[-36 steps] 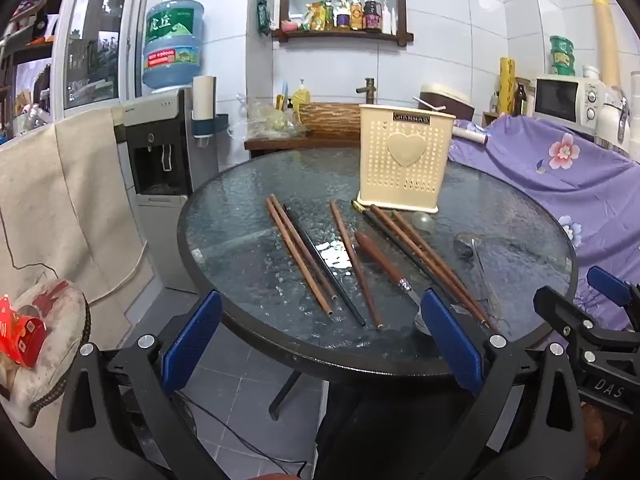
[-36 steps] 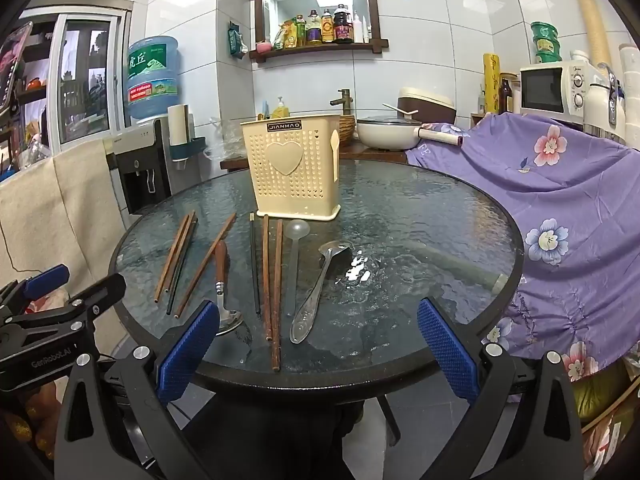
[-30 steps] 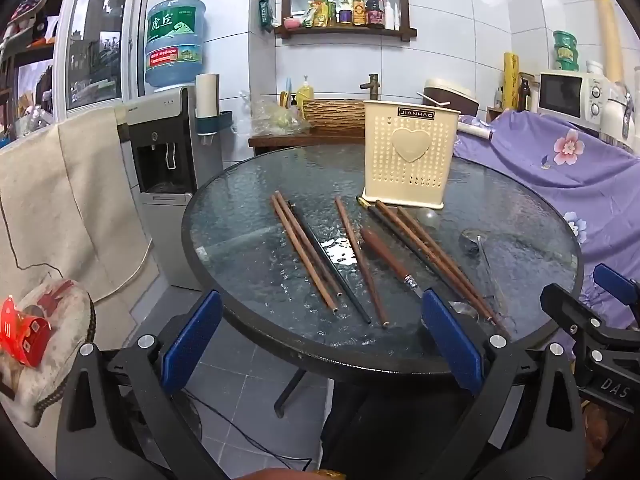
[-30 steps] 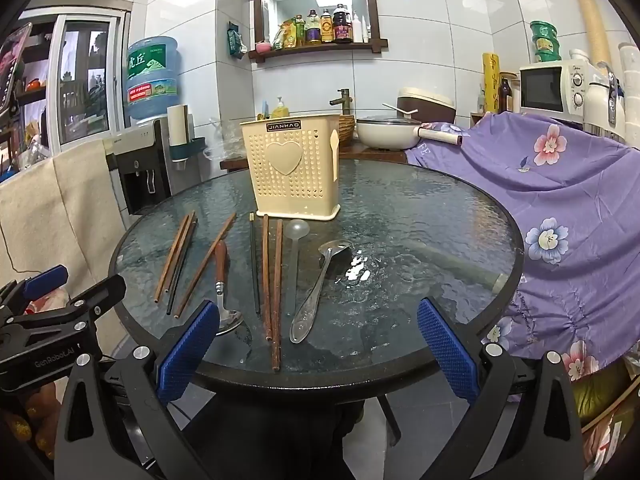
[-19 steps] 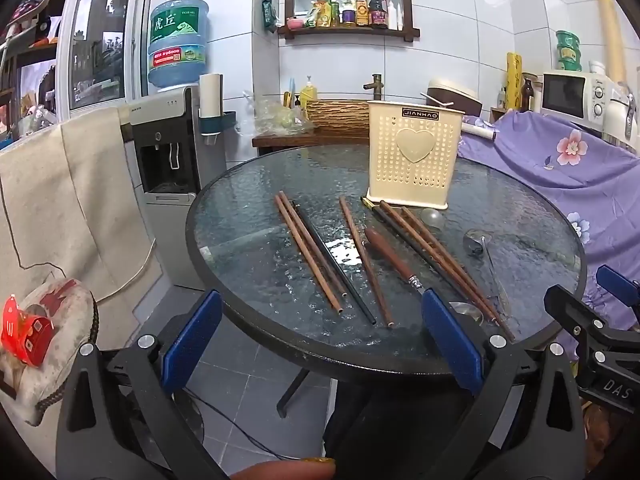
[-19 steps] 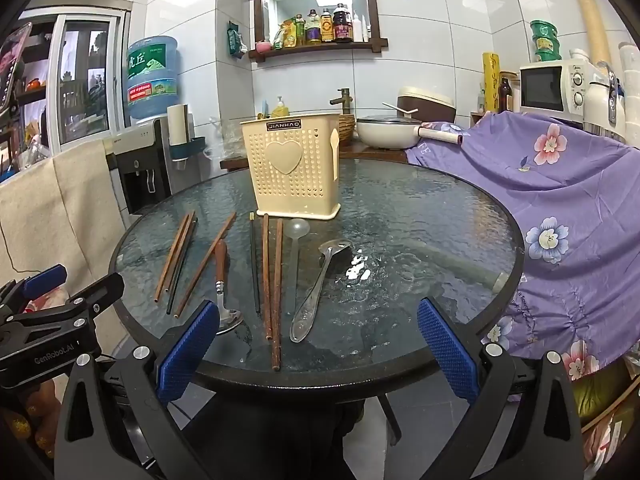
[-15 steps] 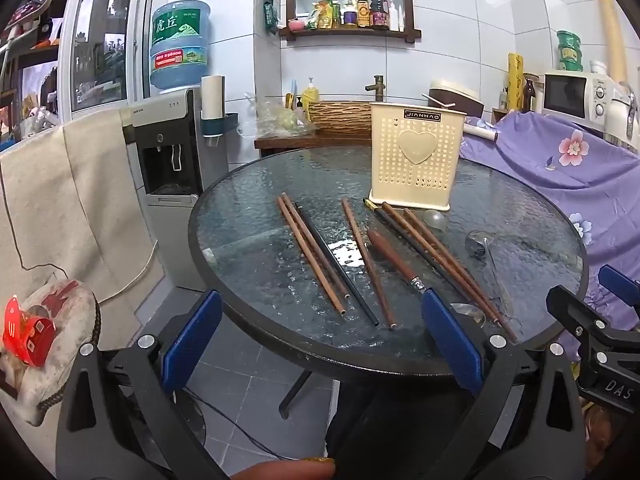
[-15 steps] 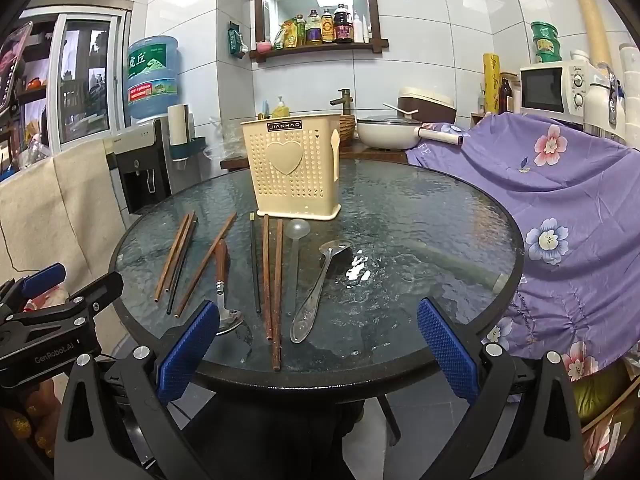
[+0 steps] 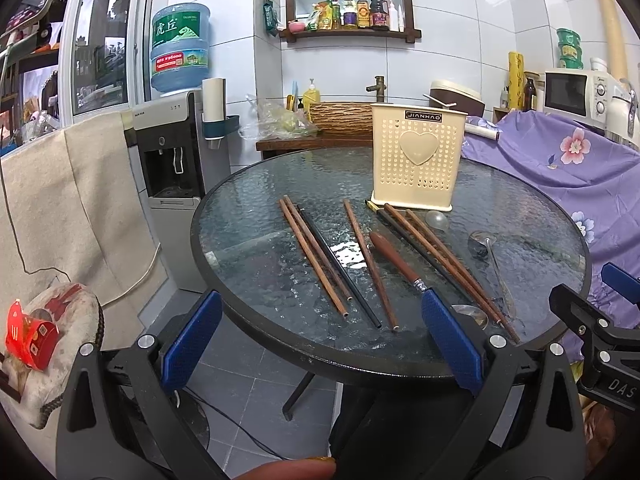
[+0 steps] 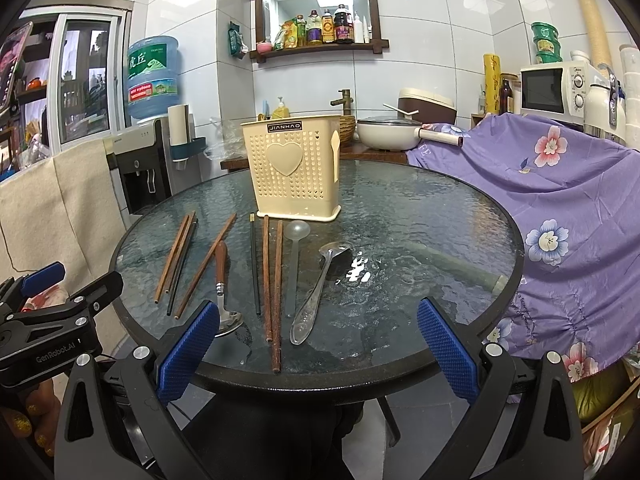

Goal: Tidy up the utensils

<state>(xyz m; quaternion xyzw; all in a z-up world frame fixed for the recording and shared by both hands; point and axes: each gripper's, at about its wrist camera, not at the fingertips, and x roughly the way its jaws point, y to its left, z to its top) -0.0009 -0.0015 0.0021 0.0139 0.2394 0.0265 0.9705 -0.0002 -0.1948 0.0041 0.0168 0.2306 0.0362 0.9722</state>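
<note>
Both tongs spread wide, holding nothing, short of the near rim of the round glass table (image 9: 256, 200). Left gripper (image 9: 320, 336) has eased a bit to its left and up since 1.2 s ago — table and cream holder (image 9: 416, 164) now sit slightly further right in its view. Right gripper (image 10: 316, 340) has barely shifted; its view matches the earlier one.

Utensils untouched, all flat on the glass ahead of the tongs, btwn them and the holder: brown chopsticks (image 9: 316, 256) w/ a black one alongside, ahead of the left gripper; wood-handled spoon (image 10: 222, 280) just ahead of the right gripper's left finger (image 10: 188, 348); clear spoon (image 10: 294, 264) and metal ladle (image 10: 320, 284) straight ahead of it. Holder stands upright beyond them
</note>
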